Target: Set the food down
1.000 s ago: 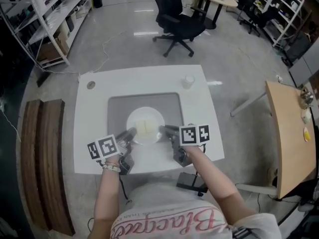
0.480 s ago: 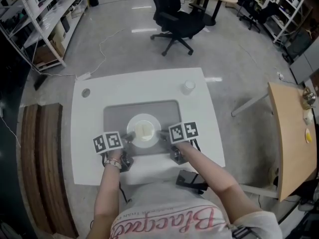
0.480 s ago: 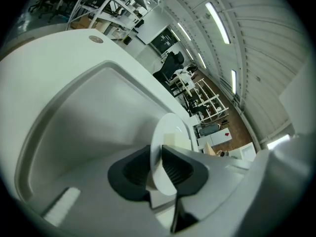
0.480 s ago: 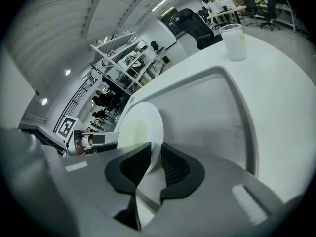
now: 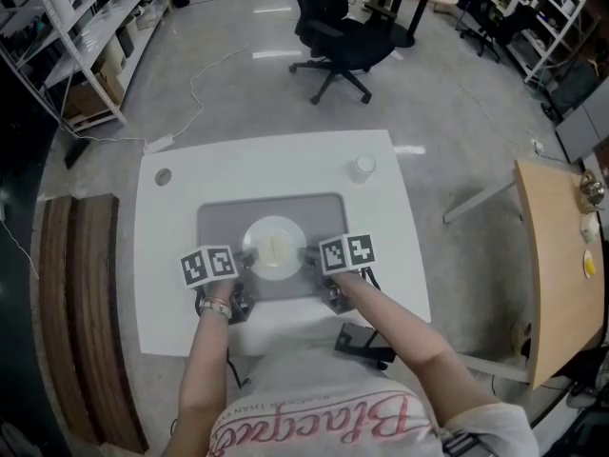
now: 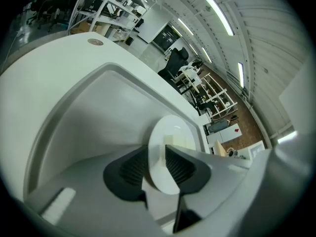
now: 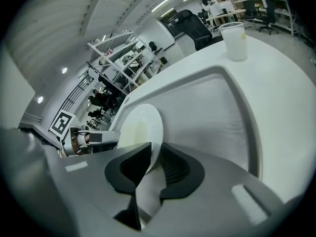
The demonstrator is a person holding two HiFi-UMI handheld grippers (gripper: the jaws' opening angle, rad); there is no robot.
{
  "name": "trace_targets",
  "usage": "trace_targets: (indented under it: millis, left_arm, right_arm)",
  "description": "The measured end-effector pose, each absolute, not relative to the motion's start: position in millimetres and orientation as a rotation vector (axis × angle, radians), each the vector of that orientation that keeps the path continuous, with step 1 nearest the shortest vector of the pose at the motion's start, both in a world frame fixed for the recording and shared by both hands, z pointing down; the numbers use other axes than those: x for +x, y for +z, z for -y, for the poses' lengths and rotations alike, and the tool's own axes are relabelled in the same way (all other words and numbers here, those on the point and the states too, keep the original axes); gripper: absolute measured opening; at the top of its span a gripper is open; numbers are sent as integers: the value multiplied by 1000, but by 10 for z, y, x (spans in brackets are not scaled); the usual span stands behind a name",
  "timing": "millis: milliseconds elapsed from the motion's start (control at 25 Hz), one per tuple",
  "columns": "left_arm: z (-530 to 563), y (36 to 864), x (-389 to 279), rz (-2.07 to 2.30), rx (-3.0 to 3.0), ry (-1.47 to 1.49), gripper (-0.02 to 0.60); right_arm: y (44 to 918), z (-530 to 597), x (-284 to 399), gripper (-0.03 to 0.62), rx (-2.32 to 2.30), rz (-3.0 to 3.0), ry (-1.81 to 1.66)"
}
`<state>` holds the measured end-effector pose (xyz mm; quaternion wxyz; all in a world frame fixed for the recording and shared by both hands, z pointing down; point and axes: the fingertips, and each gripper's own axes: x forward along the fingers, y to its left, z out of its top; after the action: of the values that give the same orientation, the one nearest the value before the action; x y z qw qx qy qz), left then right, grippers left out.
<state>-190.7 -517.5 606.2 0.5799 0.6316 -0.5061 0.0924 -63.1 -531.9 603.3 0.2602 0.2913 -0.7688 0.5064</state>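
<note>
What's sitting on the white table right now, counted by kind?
Round white plate: 1
Pale yellow food slab: 1
Clear plastic cup: 1
Grey rectangular mat: 1
Small round grey tabletop cap: 1
Total: 5

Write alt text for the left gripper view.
Fingers of the left gripper are opening around the rim of a white plate holding a pale slab of food, over a grey tray set in a white table. Behind stand shelves and an office chair.
</note>
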Motion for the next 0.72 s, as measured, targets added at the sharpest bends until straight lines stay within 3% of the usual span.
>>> trace_targets:
  millis: [200, 360, 720]
  left_arm:
    - [5242, 5978, -2051, 1264, 1486, 225, 175]
    - [5230, 5846, -2188, 1315, 1488, 176, 175]
    - [5061, 5223, -2162, 1386, 1656, 77, 173]
  right_arm:
    - [5986, 5455, -573, 95, 839, 2133, 1260]
    - [5747, 5529, -541, 120, 860, 2218, 1220]
    - [4854, 5314, -462, 70, 817, 2489, 1065]
